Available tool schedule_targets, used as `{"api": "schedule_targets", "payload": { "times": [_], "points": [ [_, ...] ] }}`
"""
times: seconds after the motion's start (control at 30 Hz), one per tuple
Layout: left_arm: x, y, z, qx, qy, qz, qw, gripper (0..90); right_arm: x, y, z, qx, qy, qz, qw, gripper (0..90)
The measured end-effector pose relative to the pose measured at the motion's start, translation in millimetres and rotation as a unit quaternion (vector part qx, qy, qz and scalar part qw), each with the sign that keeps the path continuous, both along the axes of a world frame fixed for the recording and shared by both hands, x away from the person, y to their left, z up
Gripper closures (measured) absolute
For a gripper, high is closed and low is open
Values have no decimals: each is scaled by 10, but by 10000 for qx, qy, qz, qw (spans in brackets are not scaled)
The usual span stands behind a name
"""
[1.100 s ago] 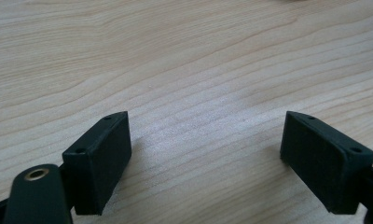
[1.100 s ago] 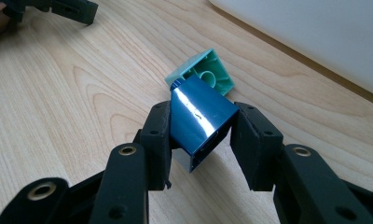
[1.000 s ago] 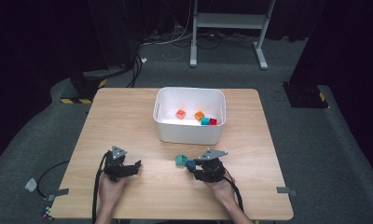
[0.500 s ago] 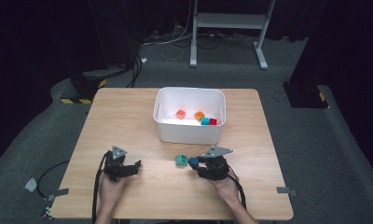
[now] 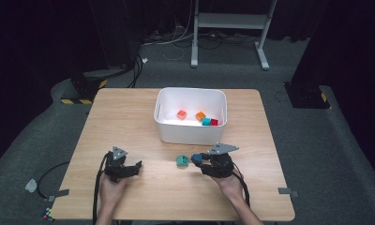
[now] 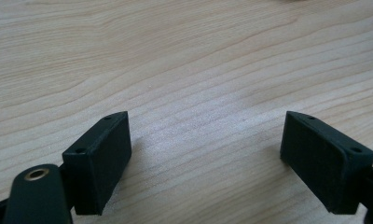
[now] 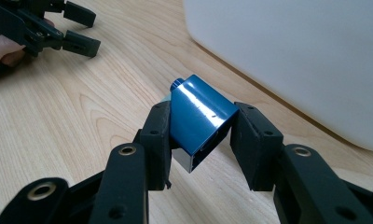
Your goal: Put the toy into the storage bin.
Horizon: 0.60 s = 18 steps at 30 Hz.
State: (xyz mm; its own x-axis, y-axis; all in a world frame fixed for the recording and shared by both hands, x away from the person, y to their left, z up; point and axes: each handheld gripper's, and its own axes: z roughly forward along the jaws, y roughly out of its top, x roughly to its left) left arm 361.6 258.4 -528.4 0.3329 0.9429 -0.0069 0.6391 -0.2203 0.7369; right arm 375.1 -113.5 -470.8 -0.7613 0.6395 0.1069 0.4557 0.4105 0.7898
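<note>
High view: compared with the frame a second earlier, the right gripper (image 5: 198,158) had come up off the table (image 5: 129,117) a little and crept toward the white bin (image 5: 191,133), carrying a blue block (image 5: 195,158) in its jaws. A teal block (image 5: 181,161) lay on the wood just beside the jaw tips, apart from them, in roughly the place it held in the earlier frames. The left gripper (image 5: 135,166) rested near the front left of the table and looked unmoved. Four small blocks sat in the bin: a red-orange one (image 5: 181,114), an orange one (image 5: 200,116), a teal one (image 5: 206,121) and a red one (image 5: 214,122). Left gripper view: both black jaws stood wide apart over bare wood grain, nothing between them, so that gripper was open and idle. Right gripper view: the jaws were clamped on the blue block (image 7: 199,119), one pad on each side face; the block sat tilted in the grip, a small stud showing at its far corner, its near lower corner hanging below the pads. The white bin wall (image 7: 296,60) rose close ahead, and the other gripper (image 7: 58,28) showed far off at upper left. Judgement: the lift marks the pick as done and the carry to the bin begun. The block must clear the rim before release, and the tilted hold could slip. The teal block on the table likely goes next.
</note>
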Motion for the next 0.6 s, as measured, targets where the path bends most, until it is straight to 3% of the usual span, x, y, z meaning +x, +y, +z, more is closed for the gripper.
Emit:
{"api": "schedule_targets", "payload": {
  "times": [0.6],
  "points": [
    [0,0,0,0,0,1,10000,164,31,-97,142,122,-33,-58,9999,590]
  ]
}}
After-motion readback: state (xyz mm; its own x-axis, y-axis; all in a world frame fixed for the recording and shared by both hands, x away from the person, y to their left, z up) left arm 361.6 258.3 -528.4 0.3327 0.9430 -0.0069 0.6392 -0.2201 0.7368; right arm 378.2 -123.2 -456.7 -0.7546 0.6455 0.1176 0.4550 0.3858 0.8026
